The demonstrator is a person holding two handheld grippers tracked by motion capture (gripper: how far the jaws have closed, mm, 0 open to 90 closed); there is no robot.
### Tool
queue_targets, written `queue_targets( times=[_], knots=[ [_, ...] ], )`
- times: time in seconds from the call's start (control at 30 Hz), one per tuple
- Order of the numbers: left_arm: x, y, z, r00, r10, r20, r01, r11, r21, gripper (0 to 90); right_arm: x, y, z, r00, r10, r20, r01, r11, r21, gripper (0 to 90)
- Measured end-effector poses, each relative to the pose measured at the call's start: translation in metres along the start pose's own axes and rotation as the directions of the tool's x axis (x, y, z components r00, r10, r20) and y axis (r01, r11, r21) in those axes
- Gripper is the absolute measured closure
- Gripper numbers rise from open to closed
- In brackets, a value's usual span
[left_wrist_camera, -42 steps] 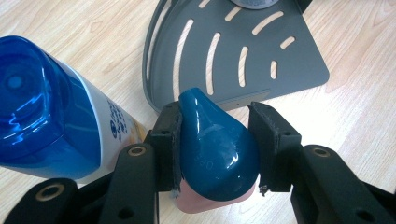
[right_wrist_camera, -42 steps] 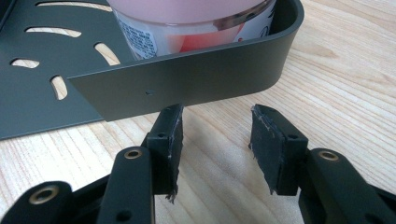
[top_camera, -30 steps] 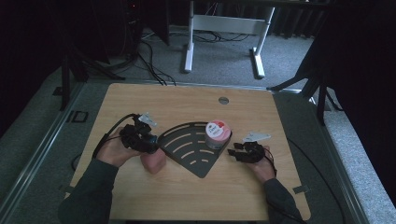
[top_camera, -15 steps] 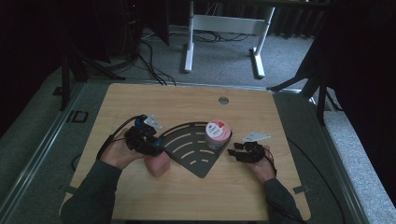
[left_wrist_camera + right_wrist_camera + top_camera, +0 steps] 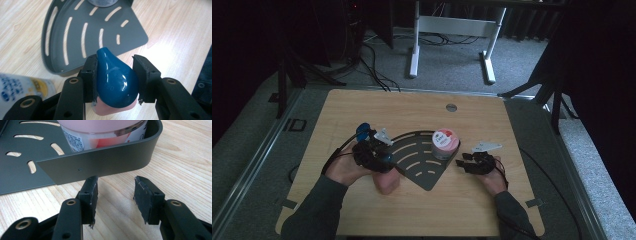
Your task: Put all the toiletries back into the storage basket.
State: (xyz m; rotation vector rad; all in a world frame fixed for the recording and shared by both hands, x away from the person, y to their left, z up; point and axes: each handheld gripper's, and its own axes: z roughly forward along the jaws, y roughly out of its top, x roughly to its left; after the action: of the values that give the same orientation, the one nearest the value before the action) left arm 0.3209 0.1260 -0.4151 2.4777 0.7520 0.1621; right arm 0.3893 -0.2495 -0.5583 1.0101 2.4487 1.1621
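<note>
Wooden desk point(image 5: 362, 210), dark slotted corner tray point(image 5: 422, 161) in middle. Pink-lidded tub point(image 5: 445, 143) already in tray corner. Left gripper point(image 5: 115, 75) clamping blue-capped pink bottle point(image 5: 115, 82) just beside tray edge, probably next to place. Right gripper point(image 5: 115, 195) empty, jaws apart near tray wall. Printed tube point(image 5: 22, 87) lying outside tray, likely remaining.

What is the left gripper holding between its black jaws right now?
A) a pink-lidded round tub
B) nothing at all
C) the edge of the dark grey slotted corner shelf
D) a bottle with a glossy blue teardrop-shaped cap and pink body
D: in the left gripper view the left gripper has its jaws pressed against both sides of the bottle with the glossy blue teardrop-shaped cap, while the dark grey slotted corner shelf lies beyond it.
</note>
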Motion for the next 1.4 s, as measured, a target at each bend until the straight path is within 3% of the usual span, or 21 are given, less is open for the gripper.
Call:
queue_targets(
  times=[0.4, 0.9, 1.1, 1.4],
  knots=[
    [-0.014, 0.014, 0.008, 0.9978, 0.048, 0.045, -0.048, 0.9988, 0.005, 57.7, 0.0, 0.0, 0.0, 1.0, 0.001, 0.0, -0.001, 1.0, 0.0, 53.4],
    [-0.027, 0.034, 0.015, 0.9941, 0.086, 0.067, -0.085, 0.9962, -0.014, 57.8, -0.001, 0.001, 0.001, 0.9999, 0.009, 0.008, -0.009, 1.0, -0.005, 53.4],
    [-0.029, 0.042, 0.018, 0.9926, 0.098, 0.071, -0.097, 0.9951, -0.019, 57.8, -0.005, 0.004, 0.002, 0.9992, 0.017, 0.036, -0.016, 1.0, -0.019, 58.2],
    [-0.032, 0.054, 0.022, 0.9918, 0.106, 0.071, -0.105, 0.9942, -0.024, 57.8, -0.013, 0.021, -0.005, 0.9953, 0.052, 0.082, -0.044, 0.995, -0.09, 69.6]
  ],
)
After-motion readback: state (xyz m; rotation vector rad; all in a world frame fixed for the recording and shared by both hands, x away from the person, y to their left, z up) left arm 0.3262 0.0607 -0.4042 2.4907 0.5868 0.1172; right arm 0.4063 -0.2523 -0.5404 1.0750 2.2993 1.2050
